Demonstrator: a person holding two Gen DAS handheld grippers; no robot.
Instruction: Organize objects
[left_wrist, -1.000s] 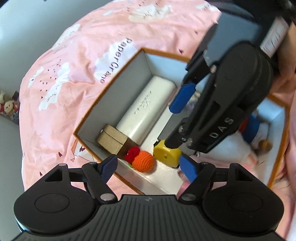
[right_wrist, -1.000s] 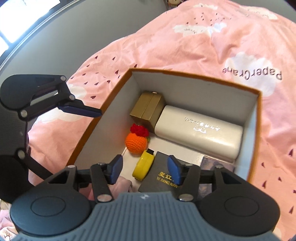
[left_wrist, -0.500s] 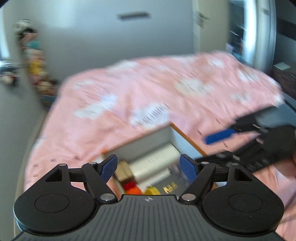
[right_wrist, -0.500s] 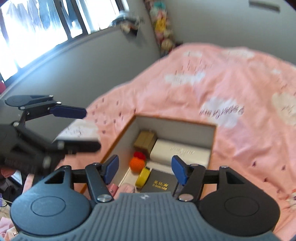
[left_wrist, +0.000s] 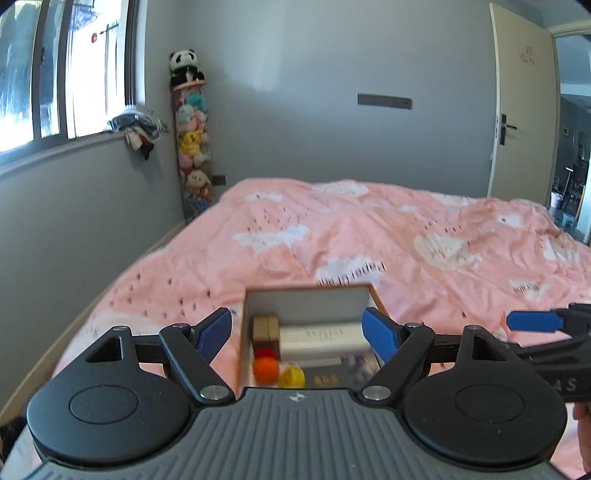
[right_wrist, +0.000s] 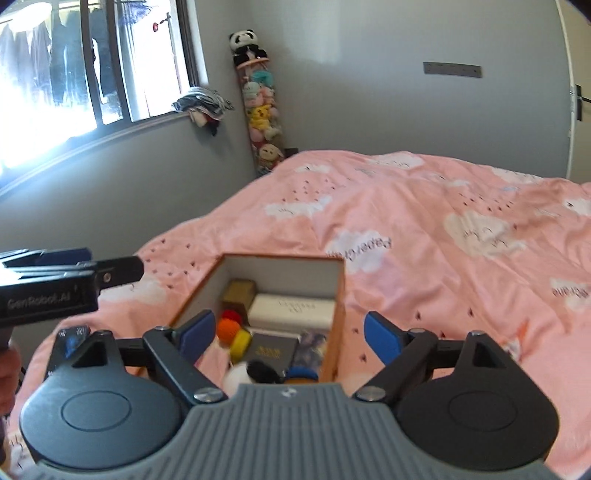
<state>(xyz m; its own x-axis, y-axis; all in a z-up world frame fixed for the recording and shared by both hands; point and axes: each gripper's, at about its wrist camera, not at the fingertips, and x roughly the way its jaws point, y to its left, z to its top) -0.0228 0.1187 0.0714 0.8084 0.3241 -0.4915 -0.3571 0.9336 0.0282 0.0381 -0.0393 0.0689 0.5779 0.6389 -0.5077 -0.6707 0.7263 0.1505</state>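
Pink cloud-print bedspread (right_wrist: 424, 206), orange-edged white box (right_wrist: 338, 295), orange ball (right_wrist: 228, 328), yellow roll (right_wrist: 240, 341)

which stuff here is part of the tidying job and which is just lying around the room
Part of the job:
- open box on the bed
- white case
- tan block
- orange ball
- yellow item
- dark book

Just lying about:
- pink duvet
- stack of plush toys
- clothes on the windowsill

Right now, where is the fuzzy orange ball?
The fuzzy orange ball sits inside the open cardboard box on the pink bedspread, along its left wall, between the red ball and yellow tape measure.
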